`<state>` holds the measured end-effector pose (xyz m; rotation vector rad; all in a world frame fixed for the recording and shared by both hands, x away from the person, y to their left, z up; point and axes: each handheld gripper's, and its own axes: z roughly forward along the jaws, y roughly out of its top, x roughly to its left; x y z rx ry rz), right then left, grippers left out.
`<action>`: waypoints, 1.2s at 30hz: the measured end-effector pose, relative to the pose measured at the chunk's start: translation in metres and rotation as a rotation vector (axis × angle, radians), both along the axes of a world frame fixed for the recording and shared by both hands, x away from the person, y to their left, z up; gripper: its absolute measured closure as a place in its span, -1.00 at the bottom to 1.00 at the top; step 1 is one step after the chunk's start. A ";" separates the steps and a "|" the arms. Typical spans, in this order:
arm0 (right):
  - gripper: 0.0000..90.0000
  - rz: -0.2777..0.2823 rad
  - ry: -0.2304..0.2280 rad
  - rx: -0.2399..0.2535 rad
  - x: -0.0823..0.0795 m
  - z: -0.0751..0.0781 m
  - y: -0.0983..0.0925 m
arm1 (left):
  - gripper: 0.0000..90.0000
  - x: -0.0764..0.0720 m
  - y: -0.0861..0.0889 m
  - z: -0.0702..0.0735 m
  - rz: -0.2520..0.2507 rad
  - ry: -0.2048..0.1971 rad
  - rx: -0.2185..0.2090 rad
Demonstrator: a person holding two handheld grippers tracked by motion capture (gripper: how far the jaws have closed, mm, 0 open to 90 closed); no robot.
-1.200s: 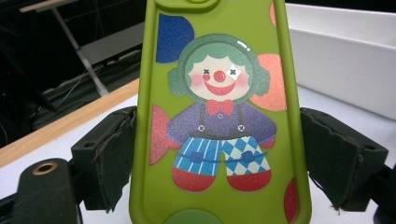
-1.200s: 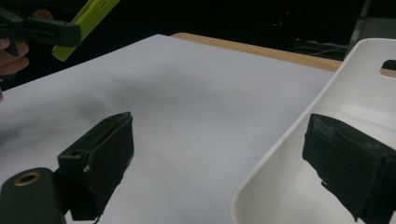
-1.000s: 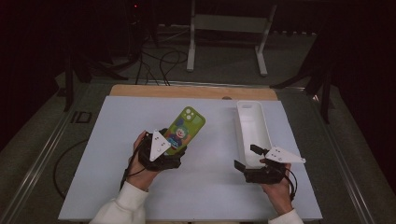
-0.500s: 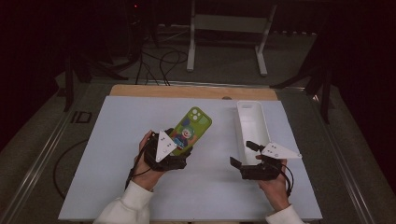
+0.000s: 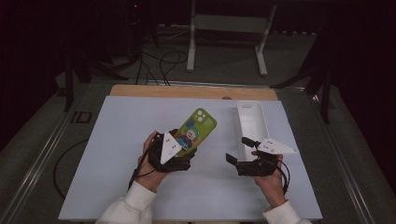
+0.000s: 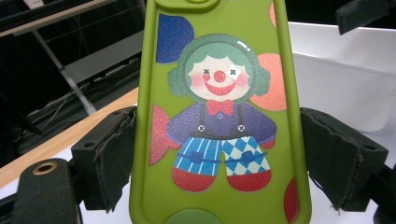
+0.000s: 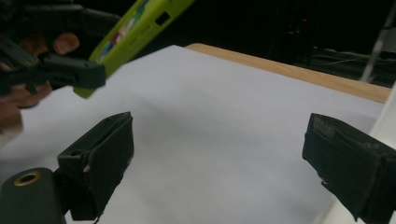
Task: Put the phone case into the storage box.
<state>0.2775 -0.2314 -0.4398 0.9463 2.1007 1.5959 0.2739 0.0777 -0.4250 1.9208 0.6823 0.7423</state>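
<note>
A lime-green phone (image 5: 200, 125) with a clown picture on its back (image 6: 219, 116) is held tilted above the white mat. My left gripper (image 5: 186, 143) is shut on its lower half, one pad pressing on each long edge (image 6: 112, 154). My right gripper (image 5: 240, 150) hovers to the right of it, low over the mat, jaws wide open with nothing between them (image 7: 219, 154). It points toward the phone (image 7: 140, 25) and the left hand.
A long white tray (image 5: 252, 122) lies on the mat's right side, just beyond the right gripper; its wall shows behind the phone (image 6: 341, 70). A wooden strip (image 5: 187, 91) borders the mat's far edge. Metal stand legs and cables lie on the floor beyond.
The left gripper and the phone have shifted slightly to the right. The right gripper has edged left, away from the tray, and turned toward the phone.
</note>
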 end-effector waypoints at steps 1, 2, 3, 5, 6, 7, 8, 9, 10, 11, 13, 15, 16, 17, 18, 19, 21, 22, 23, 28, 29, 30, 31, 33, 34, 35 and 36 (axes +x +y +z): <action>-0.80 0.003 0.002 0.008 0.001 0.001 0.001 | -0.64 0.000 0.000 0.000 -0.002 0.000 0.000; -0.80 0.004 0.004 0.010 0.002 0.002 0.001 | -0.64 0.000 -0.001 0.000 -0.003 0.000 -0.001; -0.80 0.005 0.003 0.014 0.003 0.002 0.002 | -0.64 0.000 -0.001 0.000 -0.004 0.000 0.002; -0.80 0.008 0.006 0.012 0.003 0.003 0.003 | -0.64 0.000 -0.002 0.000 -0.006 -0.001 0.003; -0.80 0.012 0.005 0.017 0.004 0.004 0.004 | -0.64 -0.001 -0.003 0.000 -0.009 -0.003 0.001; -0.79 0.017 0.001 0.011 0.004 0.005 0.006 | -0.64 -0.001 -0.004 0.000 -0.013 -0.003 0.004; -0.79 0.018 0.001 0.006 0.004 0.006 0.008 | -0.64 -0.001 -0.004 0.000 -0.014 -0.003 0.005; -0.79 0.019 0.000 0.009 0.004 0.006 0.009 | -0.64 -0.002 -0.005 0.000 -0.015 -0.003 0.006; -0.79 0.023 0.003 0.010 0.004 0.007 0.010 | -0.64 -0.002 -0.006 -0.001 -0.016 -0.002 0.005; -0.79 0.025 0.007 0.010 0.005 0.007 0.011 | -0.64 -0.002 -0.006 -0.001 -0.019 -0.002 0.007; -0.79 0.031 0.013 0.011 0.006 0.009 0.013 | -0.64 -0.002 -0.007 -0.001 -0.021 -0.005 0.009; -0.79 0.036 0.020 0.012 0.006 0.010 0.015 | -0.64 -0.002 -0.008 -0.001 -0.023 -0.004 0.005; -0.79 0.039 0.020 0.011 0.007 0.010 0.016 | -0.64 -0.002 -0.009 -0.001 -0.023 -0.005 0.005; -0.80 0.042 0.021 0.012 0.007 0.011 0.017 | -0.64 -0.002 -0.009 -0.001 -0.025 -0.005 0.006; -0.80 0.041 0.022 0.012 0.008 0.012 0.018 | -0.64 -0.003 -0.009 -0.001 -0.025 -0.005 0.007; -0.80 0.044 0.022 0.011 0.008 0.012 0.018 | -0.64 -0.003 -0.010 -0.001 -0.027 -0.004 0.008; -0.80 0.054 0.034 0.021 0.009 0.014 0.020 | -0.64 -0.003 -0.011 -0.001 -0.029 -0.005 0.012; -0.80 0.056 0.035 0.026 0.010 0.014 0.021 | -0.64 -0.003 -0.011 -0.001 -0.031 -0.004 0.009; -0.80 0.057 0.040 0.031 0.010 0.015 0.022 | -0.64 -0.003 -0.011 -0.002 -0.030 -0.004 0.010; -0.80 0.071 0.061 0.056 0.013 0.017 0.025 | -0.64 -0.004 -0.013 -0.002 -0.035 -0.005 0.009; -0.80 0.072 0.065 0.059 0.013 0.018 0.025 | -0.64 -0.004 -0.014 -0.002 -0.035 -0.006 0.010; -0.80 0.072 0.064 0.060 0.014 0.018 0.026 | -0.64 -0.004 -0.014 -0.002 -0.036 -0.007 0.008; -0.80 0.072 0.067 0.064 0.014 0.019 0.027 | -0.64 -0.004 -0.015 -0.002 -0.038 -0.007 0.009; -0.80 0.071 0.074 0.074 0.015 0.020 0.028 | -0.64 -0.005 -0.016 -0.003 -0.039 -0.013 0.015; -0.79 0.069 0.077 0.072 0.015 0.021 0.030 | -0.64 -0.005 -0.017 -0.003 -0.040 -0.014 0.016; -0.79 0.073 0.075 0.070 0.015 0.022 0.031 | -0.64 -0.006 -0.018 -0.003 -0.042 -0.015 0.018; -0.77 0.072 0.081 0.071 0.015 0.023 0.032 | -0.64 -0.006 -0.018 -0.003 -0.042 -0.016 0.019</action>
